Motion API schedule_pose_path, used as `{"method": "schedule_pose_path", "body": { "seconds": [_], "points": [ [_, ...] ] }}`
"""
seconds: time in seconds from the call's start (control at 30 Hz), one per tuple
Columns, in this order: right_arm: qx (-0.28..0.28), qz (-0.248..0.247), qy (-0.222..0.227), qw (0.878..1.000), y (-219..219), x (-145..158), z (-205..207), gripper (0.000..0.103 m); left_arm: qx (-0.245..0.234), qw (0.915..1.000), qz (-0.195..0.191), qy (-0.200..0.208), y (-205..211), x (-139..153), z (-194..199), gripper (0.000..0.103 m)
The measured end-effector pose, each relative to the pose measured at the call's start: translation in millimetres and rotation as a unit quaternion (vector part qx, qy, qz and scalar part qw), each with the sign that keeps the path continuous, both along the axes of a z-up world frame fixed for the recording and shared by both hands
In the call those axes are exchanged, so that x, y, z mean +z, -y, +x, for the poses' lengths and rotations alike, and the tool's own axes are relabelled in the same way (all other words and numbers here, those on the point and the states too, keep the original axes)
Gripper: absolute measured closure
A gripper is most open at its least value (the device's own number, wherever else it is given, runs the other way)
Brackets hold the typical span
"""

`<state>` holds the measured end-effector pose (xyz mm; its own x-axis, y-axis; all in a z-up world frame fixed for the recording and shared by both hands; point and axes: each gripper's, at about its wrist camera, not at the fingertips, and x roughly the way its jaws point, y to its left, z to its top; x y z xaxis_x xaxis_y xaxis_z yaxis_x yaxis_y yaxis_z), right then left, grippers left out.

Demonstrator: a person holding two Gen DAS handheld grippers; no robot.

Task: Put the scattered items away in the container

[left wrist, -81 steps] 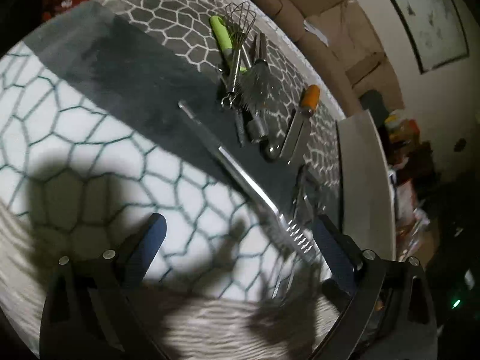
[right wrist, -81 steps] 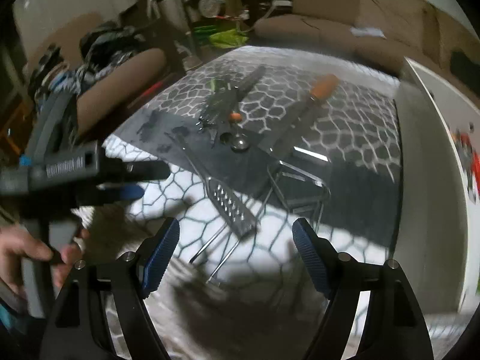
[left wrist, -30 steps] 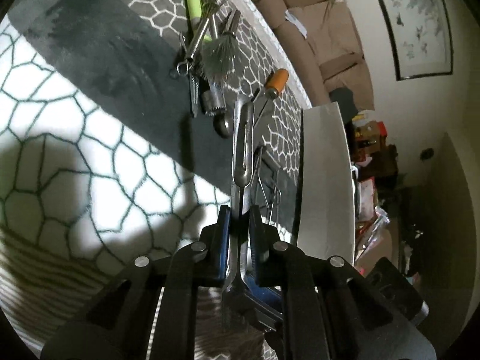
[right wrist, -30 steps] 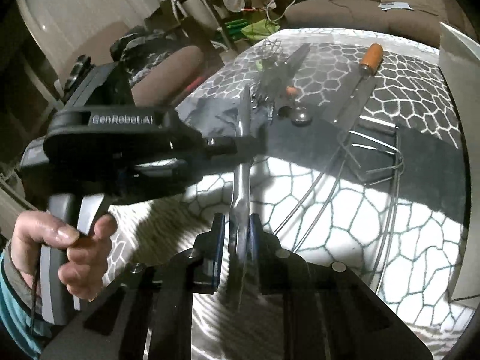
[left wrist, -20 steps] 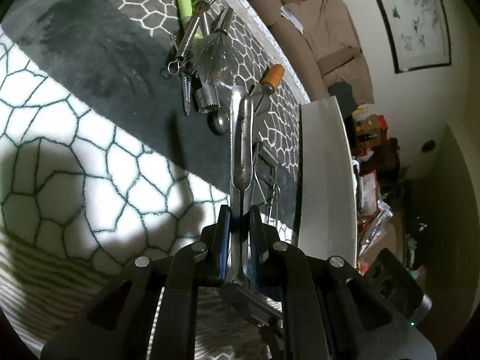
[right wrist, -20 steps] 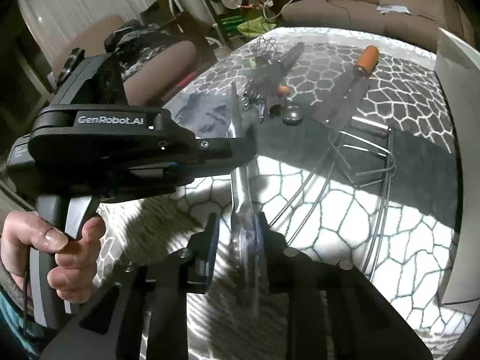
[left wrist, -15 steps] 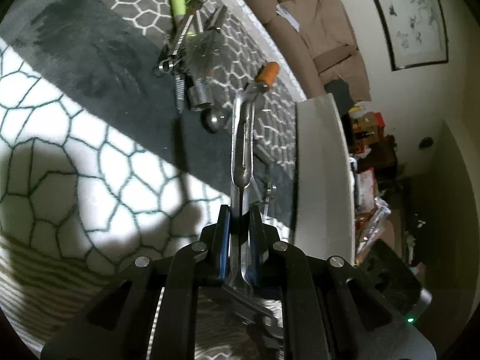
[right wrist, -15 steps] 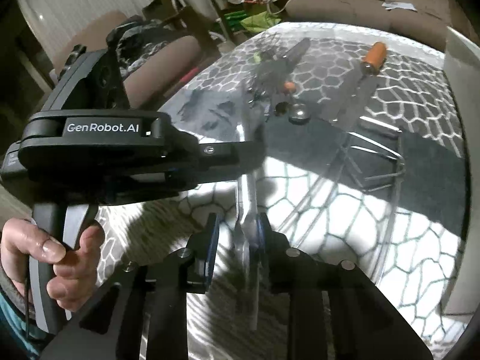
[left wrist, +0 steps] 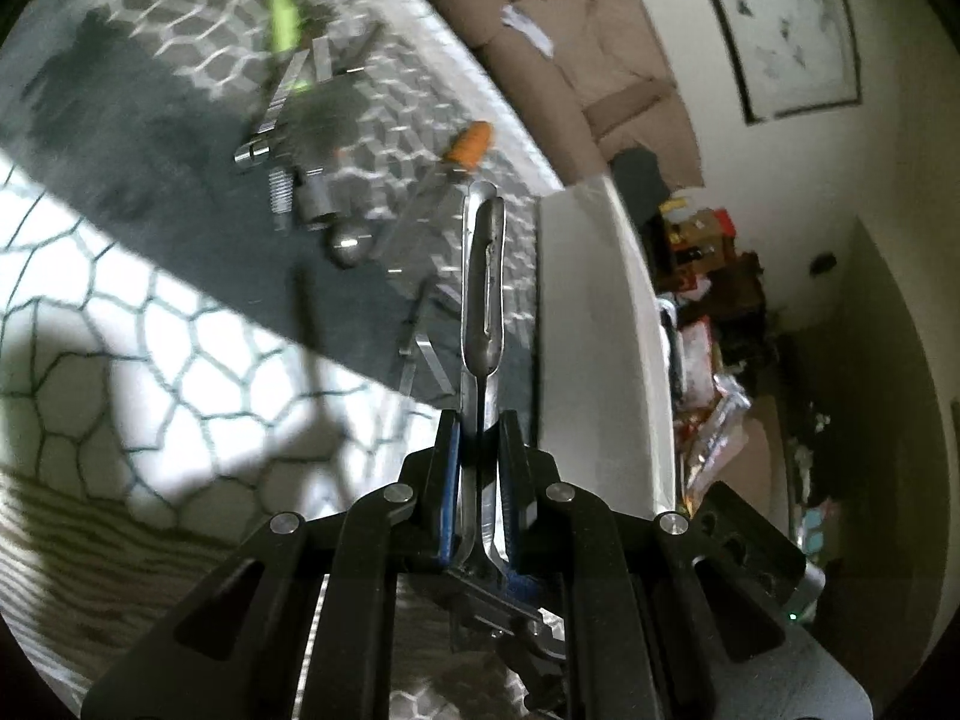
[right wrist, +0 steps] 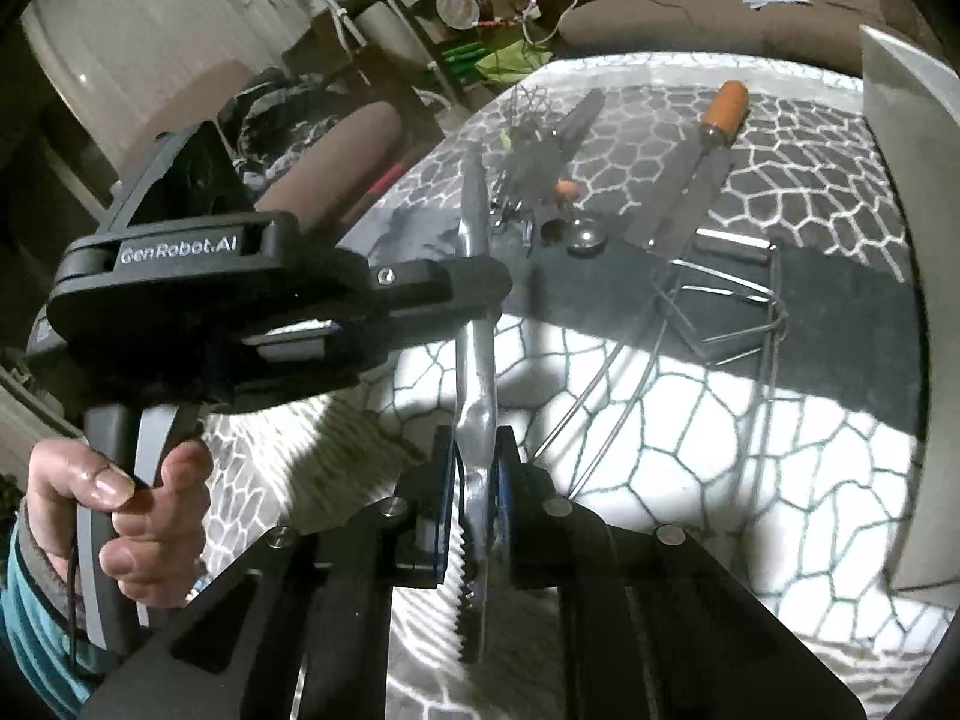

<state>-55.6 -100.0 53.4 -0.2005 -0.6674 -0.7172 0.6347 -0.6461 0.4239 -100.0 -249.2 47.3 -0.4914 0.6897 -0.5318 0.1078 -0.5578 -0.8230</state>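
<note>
Both grippers are shut on one long steel grater, held in the air above the honeycomb-patterned table. My left gripper [left wrist: 480,426] clamps its handle [left wrist: 483,276], which points toward the white container [left wrist: 600,324]. My right gripper [right wrist: 474,456] clamps the toothed blade end [right wrist: 474,408], with the handle running away under the left gripper body [right wrist: 252,312]. On the table lie an orange-handled knife [right wrist: 702,162], a wire rack [right wrist: 732,312], a whisk and brush pile [right wrist: 534,144], and a small round steel piece [right wrist: 585,237].
The white container's wall [right wrist: 912,138] rises along the table's right side. A sofa [right wrist: 690,6] and clutter stand beyond the far edge. A hand [right wrist: 120,504] grips the left tool's handle at the lower left.
Both grippers closed on the grater and lifted it off the table. Over the last second it has swung to the right, toward the white container.
</note>
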Motion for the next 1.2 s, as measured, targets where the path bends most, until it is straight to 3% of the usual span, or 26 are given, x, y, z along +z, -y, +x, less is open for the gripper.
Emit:
{"method": "schedule_pose_path", "body": {
  "seconds": [0.1, 0.2, 0.43, 0.7, 0.9, 1.07, 1.2],
  "points": [
    [-0.009, -0.007, -0.009, 1.0, -16.4, 18.5, 4.2, 0.091, -0.003, 1.0, 0.007, -0.005, -17.3, 17.2, 3.5, 0.092],
    [-0.028, -0.014, -0.016, 0.999, -48.5, 45.1, 7.3, 0.091, -0.039, 0.9989, -0.02, -0.018, -58.7, 47.6, 0.3, 0.092],
    [-0.084, -0.01, -0.038, 0.996, -146.1, 109.6, -2.3, 0.091, -0.123, 0.9897, -0.061, -0.041, -186.9, 126.1, -32.0, 0.092],
    [-0.144, 0.014, -0.032, 0.989, -258.9, 135.4, -51.0, 0.091, -0.185, 0.9745, -0.119, -0.043, -320.5, 160.4, -75.3, 0.092],
    [-0.166, 0.038, 0.006, 0.985, -310.9, 106.2, -96.6, 0.091, -0.222, 0.9613, -0.163, -0.011, -390.5, 120.6, -120.0, 0.092],
    [-0.198, 0.059, 0.08, 0.975, -344.7, 59.8, -128.0, 0.091, -0.246, 0.9562, -0.153, 0.039, -420.9, 60.2, -145.1, 0.091],
    [-0.189, 0.11, 0.102, 0.97, -347.2, 28.5, -144.1, 0.09, -0.257, 0.9513, -0.154, 0.072, -433.0, 20.9, -157.2, 0.091]
  ]
}}
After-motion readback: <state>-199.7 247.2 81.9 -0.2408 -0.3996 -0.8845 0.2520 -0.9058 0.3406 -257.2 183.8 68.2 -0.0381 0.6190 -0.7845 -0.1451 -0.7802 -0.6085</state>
